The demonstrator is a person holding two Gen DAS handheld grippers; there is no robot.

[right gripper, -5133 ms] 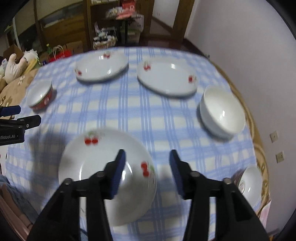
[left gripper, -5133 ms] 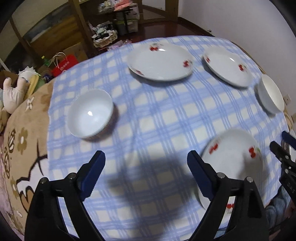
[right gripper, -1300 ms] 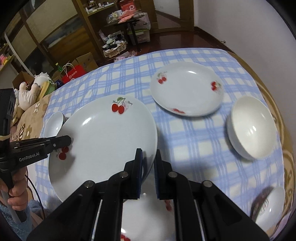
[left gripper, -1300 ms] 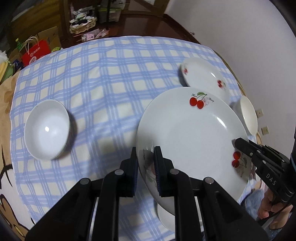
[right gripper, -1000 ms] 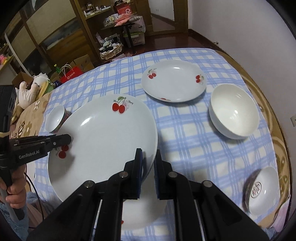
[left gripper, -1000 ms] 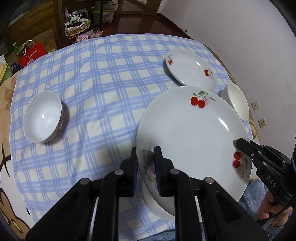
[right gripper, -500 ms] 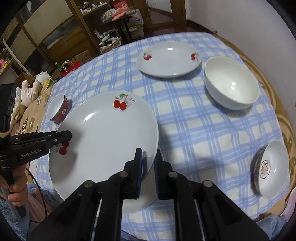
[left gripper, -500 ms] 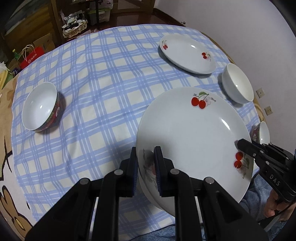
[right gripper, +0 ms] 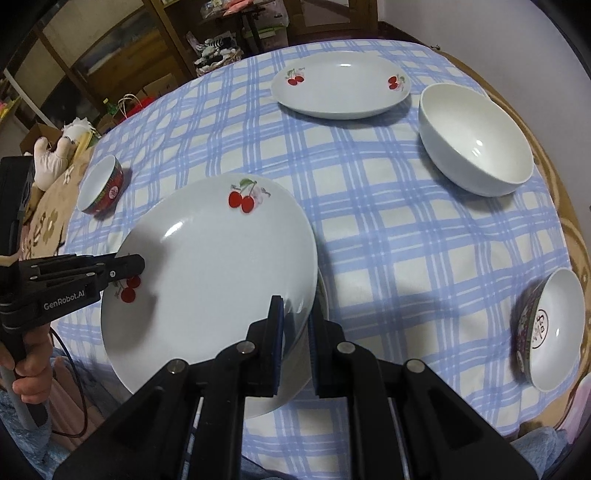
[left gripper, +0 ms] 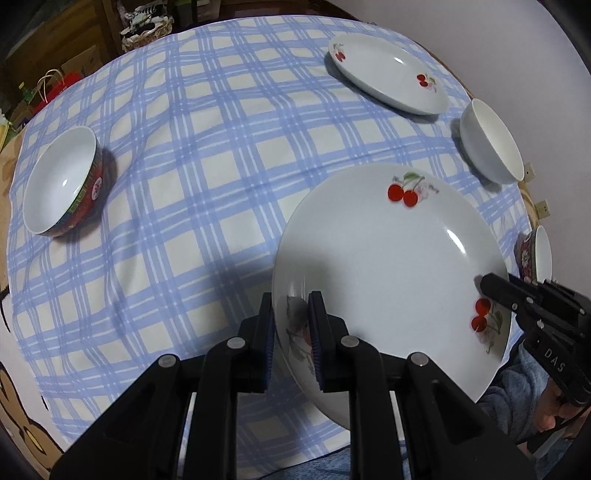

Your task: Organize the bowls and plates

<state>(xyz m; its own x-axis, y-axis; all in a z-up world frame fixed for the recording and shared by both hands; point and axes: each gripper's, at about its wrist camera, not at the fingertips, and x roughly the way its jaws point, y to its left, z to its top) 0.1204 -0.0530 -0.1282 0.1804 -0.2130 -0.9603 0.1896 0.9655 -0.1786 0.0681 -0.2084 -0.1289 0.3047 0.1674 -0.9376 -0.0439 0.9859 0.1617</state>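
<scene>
Right wrist alone shows second plate (right gripper: 322,295) (underneath).

Setting: private home, dining room.

Evidence:
- Round table (right gripper: 569,206) with a wooden rim, covered by a blue-and-white checked tablecloth (left gripper: 207,147).
- Domestic crockery laid out on it: cherry-print plates (right gripper: 340,88), a plain white bowl (right gripper: 476,144), small red-patterned rice bowls (right gripper: 101,186).
- Dark wooden cabinet or shelving (right gripper: 110,62) along the far wall, its shelves cluttered.
- Wicker basket of oddments (left gripper: 147,31) on the dark wood floor.
- Red gift bag (right gripper: 138,101) and cardboard boxes (right gripper: 159,86) beside the cabinet.
- Plush toy (right gripper: 55,155) on a brown cartoon-print cover (right gripper: 46,218).
- Plain white wall with sockets (left gripper: 543,208).
</scene>
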